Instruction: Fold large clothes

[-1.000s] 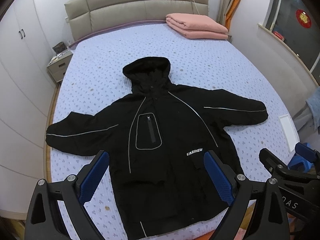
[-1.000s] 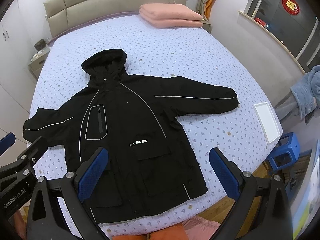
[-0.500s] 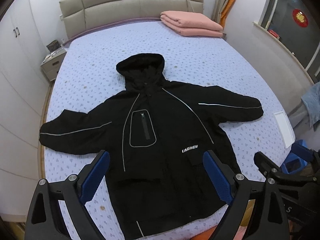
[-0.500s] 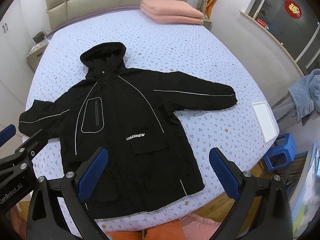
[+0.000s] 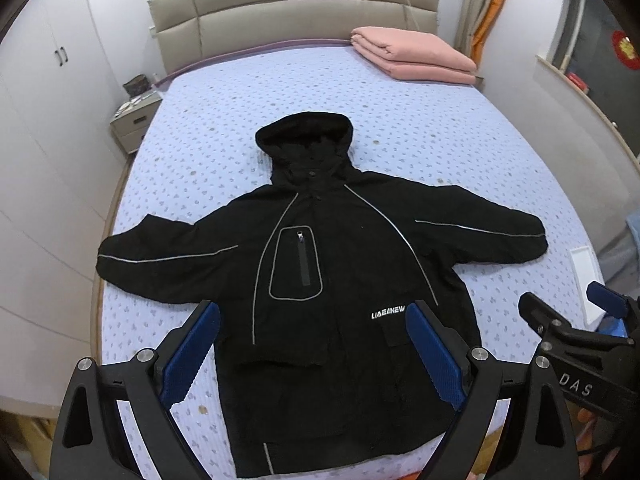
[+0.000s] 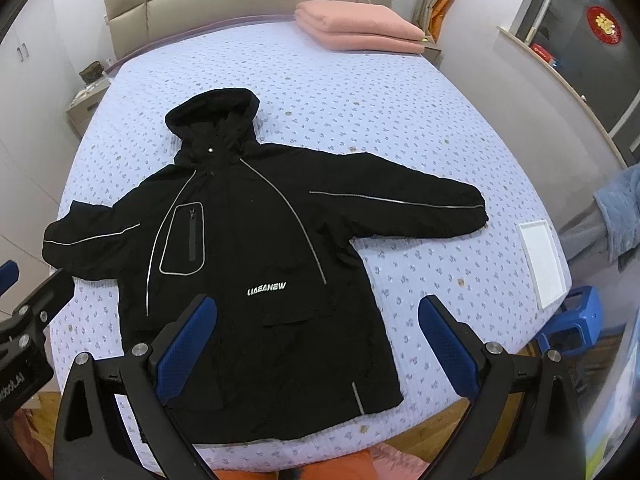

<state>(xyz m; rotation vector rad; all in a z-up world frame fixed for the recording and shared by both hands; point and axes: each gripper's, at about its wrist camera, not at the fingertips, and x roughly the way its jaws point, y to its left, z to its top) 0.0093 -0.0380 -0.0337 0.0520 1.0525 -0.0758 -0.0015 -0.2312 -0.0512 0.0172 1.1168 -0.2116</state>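
both views have shifted slightly over the jacket, which fills mid-frame unfolded; left gripper and right gripper hover spread wide, empty.

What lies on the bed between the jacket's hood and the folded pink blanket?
Only bare dotted bedsheet lies between the hood and the blanket, shown in both views.

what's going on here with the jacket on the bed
A person holds a gripper in each hand above a black hooded jacket spread face up on the bed, sleeves out to both sides. The left gripper and right gripper are both open and hold nothing. No fold has been made yet. A folded pink blanket lies near the headboard.
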